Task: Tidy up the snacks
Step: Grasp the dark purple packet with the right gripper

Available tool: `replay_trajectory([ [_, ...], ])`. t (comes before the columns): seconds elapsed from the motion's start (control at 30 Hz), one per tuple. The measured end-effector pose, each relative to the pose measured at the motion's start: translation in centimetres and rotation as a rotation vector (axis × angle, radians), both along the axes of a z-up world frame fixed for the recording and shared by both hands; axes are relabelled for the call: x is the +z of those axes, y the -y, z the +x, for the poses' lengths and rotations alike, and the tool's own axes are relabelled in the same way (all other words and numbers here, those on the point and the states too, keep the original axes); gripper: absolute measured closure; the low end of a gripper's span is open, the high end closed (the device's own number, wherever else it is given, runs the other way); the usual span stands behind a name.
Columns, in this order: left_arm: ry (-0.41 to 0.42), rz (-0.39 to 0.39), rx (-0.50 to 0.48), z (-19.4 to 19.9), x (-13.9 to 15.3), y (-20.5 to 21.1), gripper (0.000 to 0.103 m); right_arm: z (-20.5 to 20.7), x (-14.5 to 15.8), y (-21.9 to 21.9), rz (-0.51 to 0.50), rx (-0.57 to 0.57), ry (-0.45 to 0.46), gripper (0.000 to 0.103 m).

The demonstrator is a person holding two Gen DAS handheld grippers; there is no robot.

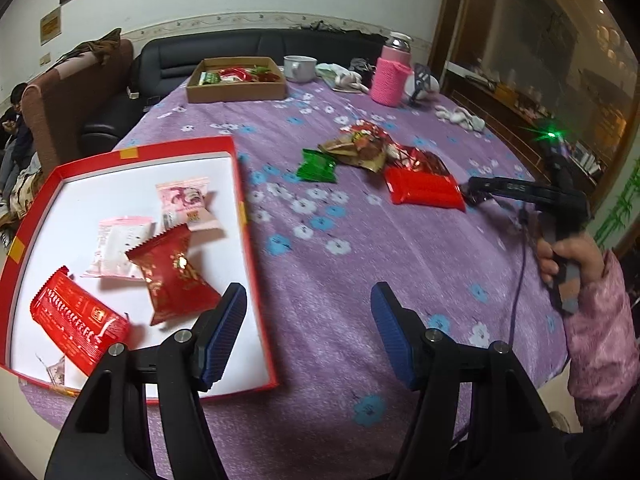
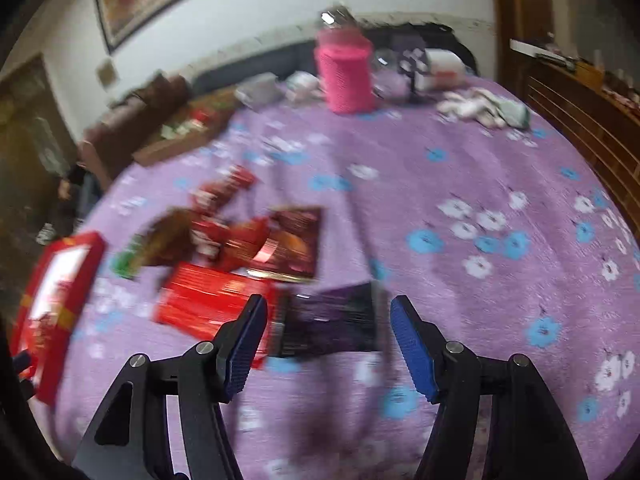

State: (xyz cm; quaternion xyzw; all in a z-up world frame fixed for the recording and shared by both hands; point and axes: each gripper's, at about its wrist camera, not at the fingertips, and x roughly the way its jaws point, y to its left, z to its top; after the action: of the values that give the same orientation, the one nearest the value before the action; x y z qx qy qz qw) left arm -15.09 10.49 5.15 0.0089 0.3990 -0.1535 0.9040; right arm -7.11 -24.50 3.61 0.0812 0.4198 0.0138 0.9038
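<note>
The left tool hovers low over the counter, fingers spread apart and empty, its left finger over the red tray holding four snack packets. The right tool, gripped in the person's right hand, reaches level toward the red flat packet beside the snack pile, fingers apart, holding nothing.
</note>
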Motion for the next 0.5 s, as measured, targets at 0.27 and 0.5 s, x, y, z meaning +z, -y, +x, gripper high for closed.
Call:
replay_trajectory([
  [0.27, -0.032, -0.002, -0.002, 0.1, -0.8, 0.0, 0.039, 0.2, -0.8, -1.4, -0.027, 0.060, -0.007, 0.041],
  [0.5, -0.050, -0.011, -0.007, 0.4, -1.3, 0.1, 0.038, 0.2, 0.3, -2.9, 0.005, 0.187, 0.015, 0.039],
])
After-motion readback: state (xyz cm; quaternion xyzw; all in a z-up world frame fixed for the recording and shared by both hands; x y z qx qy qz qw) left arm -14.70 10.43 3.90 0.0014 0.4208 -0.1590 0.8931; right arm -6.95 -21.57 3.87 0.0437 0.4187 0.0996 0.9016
